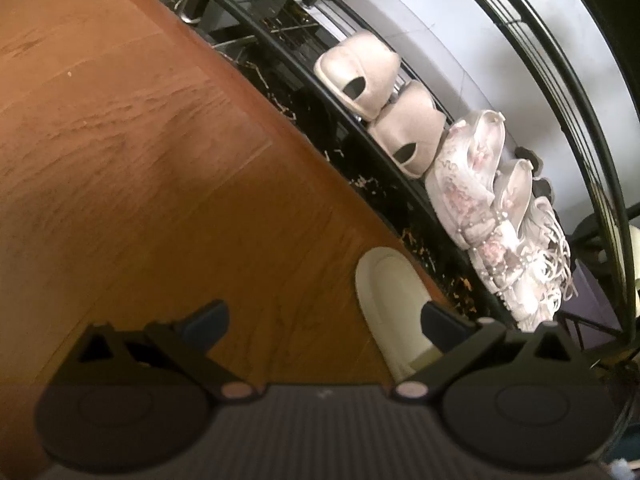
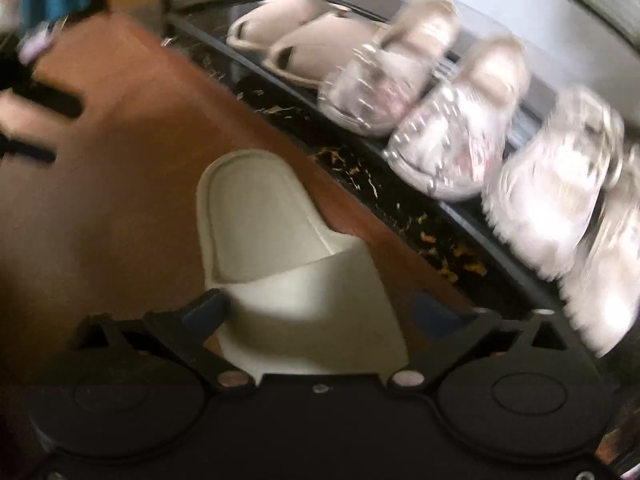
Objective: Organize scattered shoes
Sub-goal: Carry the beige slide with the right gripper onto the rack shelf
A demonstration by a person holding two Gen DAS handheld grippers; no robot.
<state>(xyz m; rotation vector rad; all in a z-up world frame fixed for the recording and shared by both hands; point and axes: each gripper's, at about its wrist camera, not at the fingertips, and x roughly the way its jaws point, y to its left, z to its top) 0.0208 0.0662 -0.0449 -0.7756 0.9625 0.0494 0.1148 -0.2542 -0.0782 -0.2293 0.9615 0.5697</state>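
The slipper [image 2: 280,240] on the floor [image 1: 120,160] is plain cream; the floor is reddish-brown wood grain. On the black rack [image 1: 280,52], two slippers [image 1: 360,76] are pale pink, and the shoes [image 1: 468,176] at 3 o'clock look white with a pink floral print, though blurred.

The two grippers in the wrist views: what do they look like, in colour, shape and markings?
Both look alike. The left gripper and the right gripper are black, each with two round housings side by side, angular link arms and pale, pinkish round pivot caps. The fingers end in dark blue pads. The left body is finely ribbed and greyish. No cables or sleeves show.
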